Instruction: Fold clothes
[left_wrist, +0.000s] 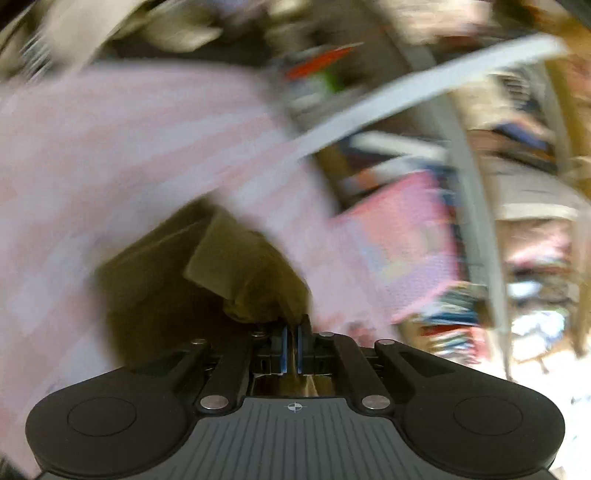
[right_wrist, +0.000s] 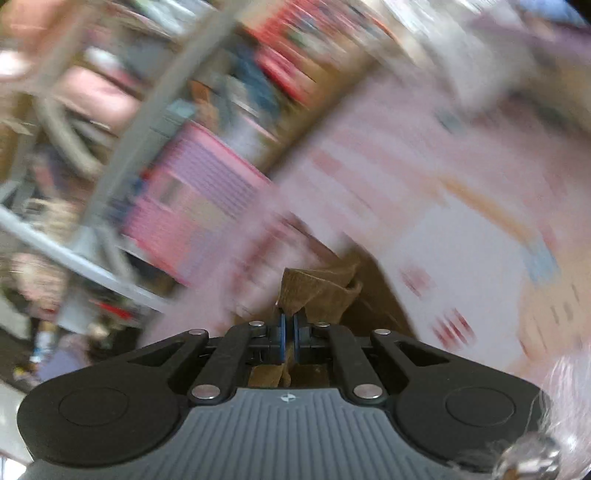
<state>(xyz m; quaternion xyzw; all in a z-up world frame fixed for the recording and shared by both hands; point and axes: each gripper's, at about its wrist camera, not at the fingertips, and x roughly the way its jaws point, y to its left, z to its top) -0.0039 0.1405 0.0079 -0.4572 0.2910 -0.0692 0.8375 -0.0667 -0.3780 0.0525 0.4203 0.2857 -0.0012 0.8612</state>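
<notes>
Brown garment (left_wrist: 236, 258), two clamped grippers (left_wrist: 291, 332) (right_wrist: 287, 325)

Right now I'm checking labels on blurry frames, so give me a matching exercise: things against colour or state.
Things:
1. left hand-held gripper
2. right hand-held gripper
3. brown garment
4. pink checked cloth

Descriptions:
A. olive-brown fabric
B. pale pink and white
C. shut on brown fabric, left wrist view
D. shut on brown fabric, right wrist view

Pairs: 1-C, 2-D, 3-A, 4-B

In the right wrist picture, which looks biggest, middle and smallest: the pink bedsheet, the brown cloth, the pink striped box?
1. pink bedsheet, fills most.
2. pink striped box.
3. brown cloth, smallest showing, though closest and partly hidden.
</notes>
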